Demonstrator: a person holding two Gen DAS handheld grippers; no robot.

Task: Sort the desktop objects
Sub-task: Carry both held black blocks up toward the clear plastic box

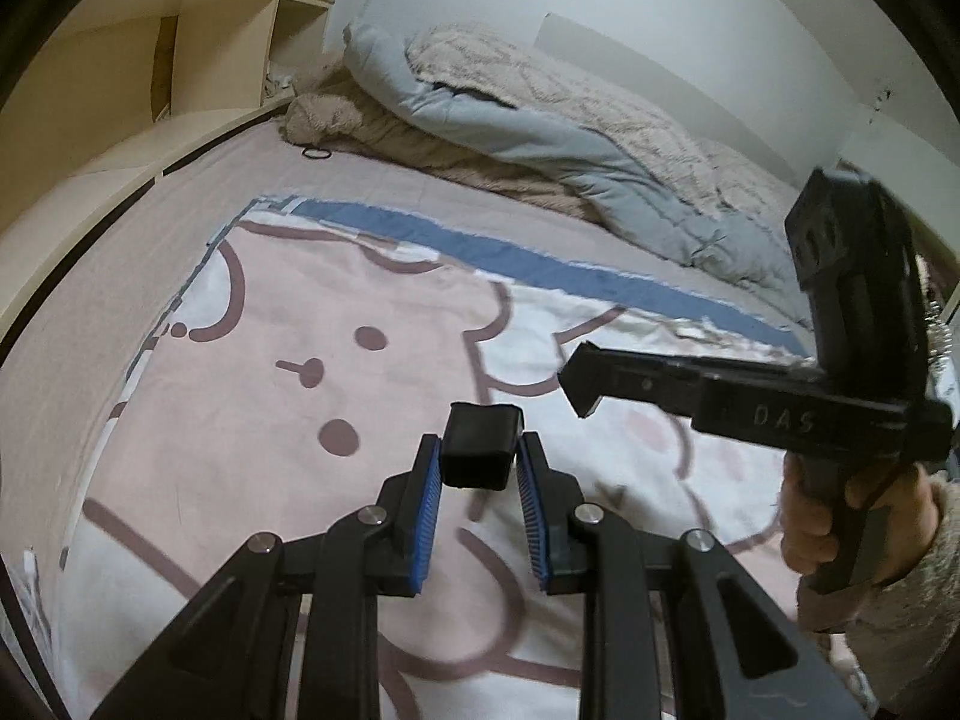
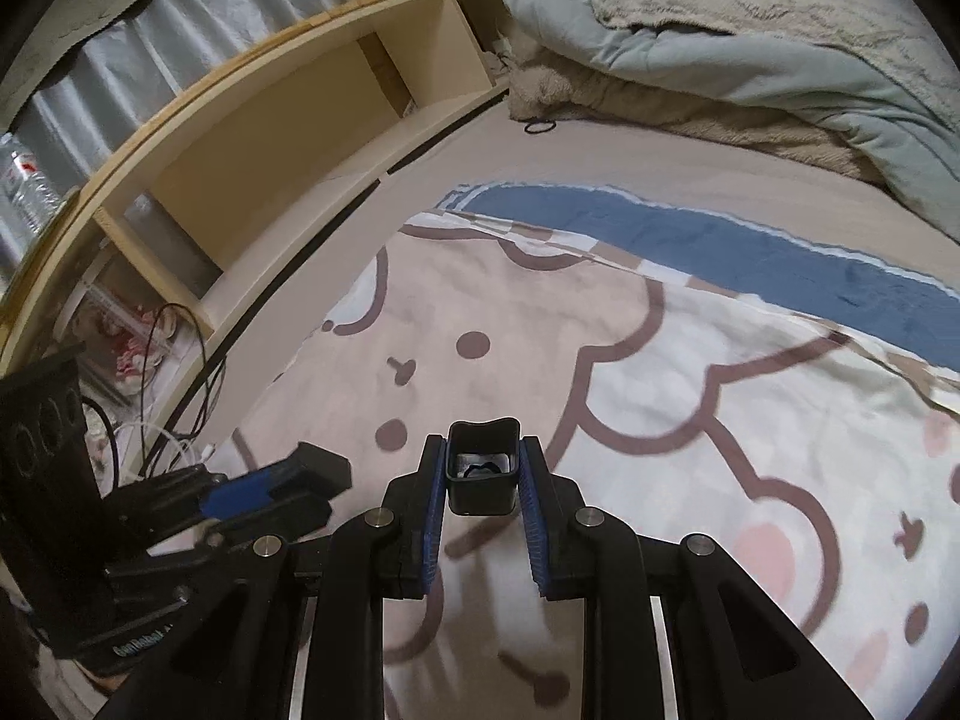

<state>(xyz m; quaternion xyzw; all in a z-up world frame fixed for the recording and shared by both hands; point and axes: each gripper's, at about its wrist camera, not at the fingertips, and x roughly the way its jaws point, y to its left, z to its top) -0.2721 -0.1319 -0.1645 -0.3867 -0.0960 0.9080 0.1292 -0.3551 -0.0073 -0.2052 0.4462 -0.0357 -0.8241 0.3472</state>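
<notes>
A small black rectangular cap (image 1: 480,447) sits pinched between the blue pads (image 1: 427,501) of the left gripper (image 1: 478,468), closed end toward the camera, held clear above the bedding. In the right wrist view, a matching black open-ended sleeve (image 2: 483,465) is clamped between the blue-padded fingers (image 2: 433,510) of the right gripper (image 2: 483,480); its open mouth faces the camera and a dark shape shows inside, too small to identify. Both gripped parts lie at the centre of their respective views, just above the fingertips. Below them spreads a cartoon bear blanket (image 1: 336,396), pink and white with brown outlines and a blue band along its 1 o'clock edge. In the left wrist view, the right gripper appears at 3 o'clock, side-on, with a hand (image 1: 840,516) in a fuzzy sleeve (image 1: 900,612) around its grip. In the right wrist view, the left gripper (image 2: 282,483) appears at 9 o'clock, one blue pad visible. A folded grey-blue duvet (image 1: 540,138) with a beige quilted layer lies at 1 o'clock, resting on a plush tan blanket (image 1: 384,132). A black hair tie (image 1: 317,152) lies on the sheet at 11 o'clock, just beside the plush blanket. A wooden headboard shelf (image 2: 288,138) runs along 10 o'clock, with cables (image 2: 180,372) at its lower end.
</notes>
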